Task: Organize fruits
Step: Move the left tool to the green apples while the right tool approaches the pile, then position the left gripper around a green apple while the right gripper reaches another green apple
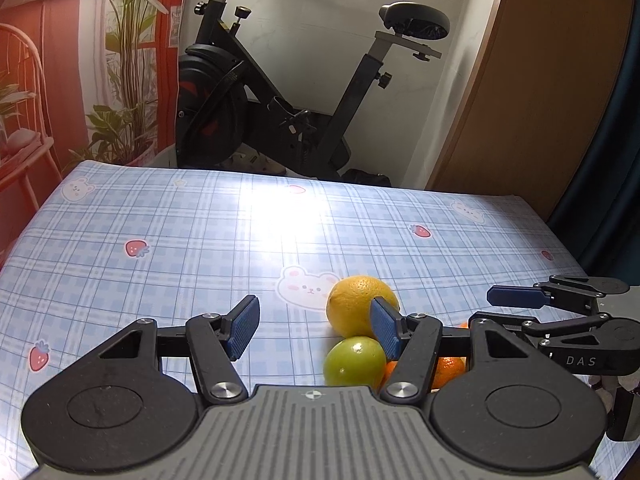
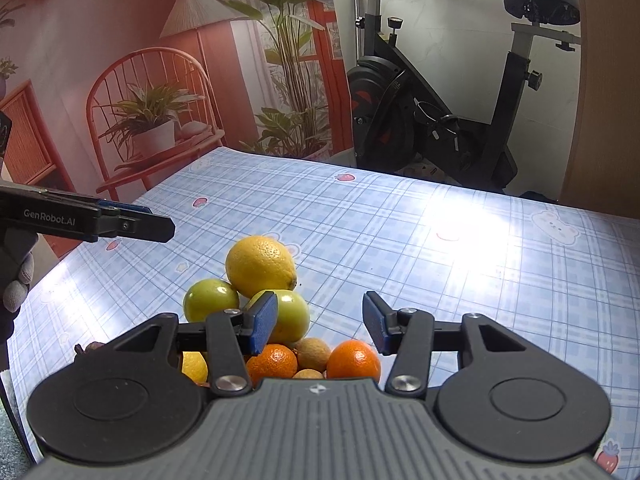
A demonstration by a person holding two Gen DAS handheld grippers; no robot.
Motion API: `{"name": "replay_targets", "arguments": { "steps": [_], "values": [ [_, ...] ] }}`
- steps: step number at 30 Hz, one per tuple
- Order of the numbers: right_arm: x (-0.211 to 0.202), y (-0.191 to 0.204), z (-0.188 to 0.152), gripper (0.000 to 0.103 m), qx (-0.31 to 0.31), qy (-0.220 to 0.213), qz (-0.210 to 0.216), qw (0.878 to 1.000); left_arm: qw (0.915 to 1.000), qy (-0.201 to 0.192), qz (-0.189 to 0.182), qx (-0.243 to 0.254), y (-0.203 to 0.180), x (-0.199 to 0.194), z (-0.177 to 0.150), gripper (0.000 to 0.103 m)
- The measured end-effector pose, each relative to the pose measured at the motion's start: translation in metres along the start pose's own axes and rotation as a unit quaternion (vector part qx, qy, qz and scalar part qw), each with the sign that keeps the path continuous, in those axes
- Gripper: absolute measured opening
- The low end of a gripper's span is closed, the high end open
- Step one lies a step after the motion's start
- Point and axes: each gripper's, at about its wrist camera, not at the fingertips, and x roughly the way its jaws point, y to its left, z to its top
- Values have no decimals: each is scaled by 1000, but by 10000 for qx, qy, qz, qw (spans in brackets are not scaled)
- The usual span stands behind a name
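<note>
- Right gripper (image 2: 320, 322): jaws apart, empty, over the fruit pile (image 2: 280, 320) near the table's (image 2: 440, 248) front edge.
- Left gripper (image 1: 314, 326): jaws apart, empty, beside the lemon (image 1: 354, 300) and lime (image 1: 352, 362).

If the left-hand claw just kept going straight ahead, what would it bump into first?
Probably nothing but the blue checked tablecloth: the open left gripper points at bare cloth. The big yellow lemon sits just right of that line, though depth is unclear.
</note>
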Motion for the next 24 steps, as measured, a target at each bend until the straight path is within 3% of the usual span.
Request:
{"name": "replay_targets", "arguments": {
  "steps": [6,15,24],
  "values": [
    [17,1,2,47,-35,214,197,9996,9979,511,-373,-145,4,17,-5,63],
    [33,15,8,47,-217,389,397,9982,9988,410,-262,-59,8,16,-7,60],
    [49,13,9,47,-119,604,466,9970,9972,583,-451,-98,6,26,-8,60]
  ]
}}
